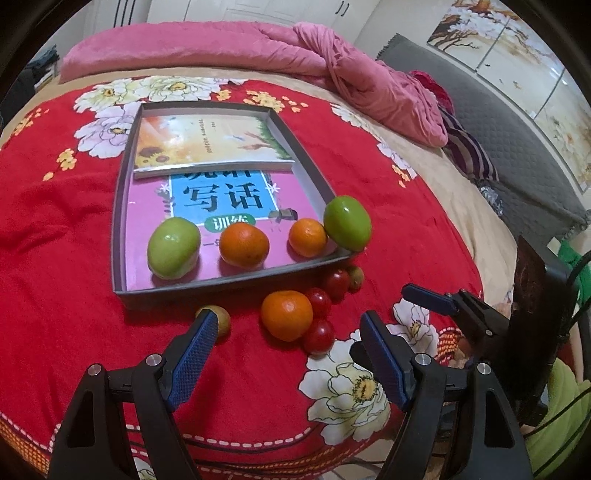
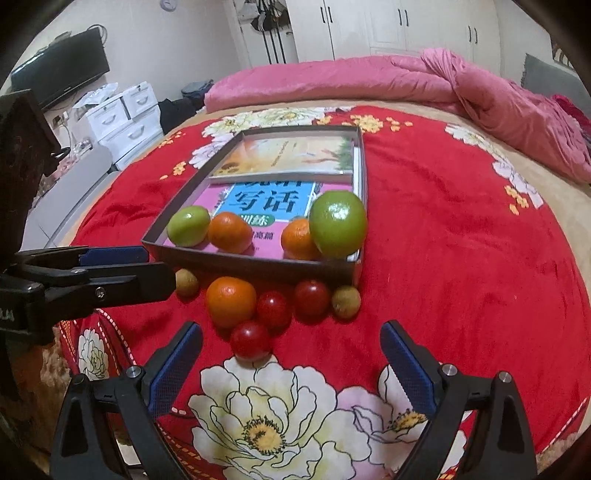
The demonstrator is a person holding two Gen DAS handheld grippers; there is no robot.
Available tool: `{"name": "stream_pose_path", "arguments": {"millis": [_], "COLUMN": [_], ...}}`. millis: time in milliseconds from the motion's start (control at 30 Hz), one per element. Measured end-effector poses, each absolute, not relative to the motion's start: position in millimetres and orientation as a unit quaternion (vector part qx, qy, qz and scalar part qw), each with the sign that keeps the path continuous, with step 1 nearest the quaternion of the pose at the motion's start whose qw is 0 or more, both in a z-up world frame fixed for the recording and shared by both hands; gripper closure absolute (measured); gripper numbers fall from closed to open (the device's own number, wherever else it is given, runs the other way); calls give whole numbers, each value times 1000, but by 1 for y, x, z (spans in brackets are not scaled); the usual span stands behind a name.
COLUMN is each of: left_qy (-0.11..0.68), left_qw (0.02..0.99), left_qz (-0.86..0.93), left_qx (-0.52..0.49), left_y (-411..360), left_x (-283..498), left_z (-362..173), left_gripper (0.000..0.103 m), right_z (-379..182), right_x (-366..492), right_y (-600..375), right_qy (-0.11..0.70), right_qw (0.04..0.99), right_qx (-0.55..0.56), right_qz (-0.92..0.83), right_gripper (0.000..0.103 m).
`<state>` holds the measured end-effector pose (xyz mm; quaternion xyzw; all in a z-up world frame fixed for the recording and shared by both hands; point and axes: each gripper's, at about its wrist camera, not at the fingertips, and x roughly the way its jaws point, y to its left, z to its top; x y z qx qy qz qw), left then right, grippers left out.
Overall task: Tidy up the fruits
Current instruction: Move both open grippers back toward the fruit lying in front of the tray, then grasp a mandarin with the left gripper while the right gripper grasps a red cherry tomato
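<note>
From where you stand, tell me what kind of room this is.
Most likely a bedroom: a bed under a red floral blanket, a crumpled pink quilt at its far end, and white wardrobe doors behind.

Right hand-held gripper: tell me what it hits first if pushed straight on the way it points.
The right hand-held gripper, jaws open and empty, points down at the red floral blanket. The nearest cherry tomato lies just ahead between its fingers, so it likely meets that first, though depth is unclear.

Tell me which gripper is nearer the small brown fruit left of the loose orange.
Left. The left gripper has one fingertip right beside that brown fruit; the right gripper sits farther right.
</note>
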<state>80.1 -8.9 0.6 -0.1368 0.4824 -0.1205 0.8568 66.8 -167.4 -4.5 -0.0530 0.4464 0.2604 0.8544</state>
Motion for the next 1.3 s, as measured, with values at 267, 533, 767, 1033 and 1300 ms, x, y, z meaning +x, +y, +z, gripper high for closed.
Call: {"name": "stream_pose_path", "arguments": {"millis": [267,533,767,1033,1300], "left_qy": [495,504,511,520,531], "left_qw": [850,845,840,833,824], "left_qz": [-126,-131,-131,-146,-147], "left_qx": [-128,-120,-125,-122,-131], "left_y": [-16,-22,-20,-25,-24], "left_x": [80,80,83,87,94], "left_z": [-5,-10,-16,-21,-29], "left_gripper": [23,23,36,48,52], "right_z": [-9,-13,-20,-32,-39], "right_x": [62,59,58,63,63], "right_y": [-166,-162,-158,-152,-139], "right_qy": [454,462,464,483,482], "right_qw": [852,847,847,833,825], "right_qx": [-60,-68,-74,-66,-76], "right_qz": [253,256,250,261,286], "right_gripper": [6,6,8,35,54]}}
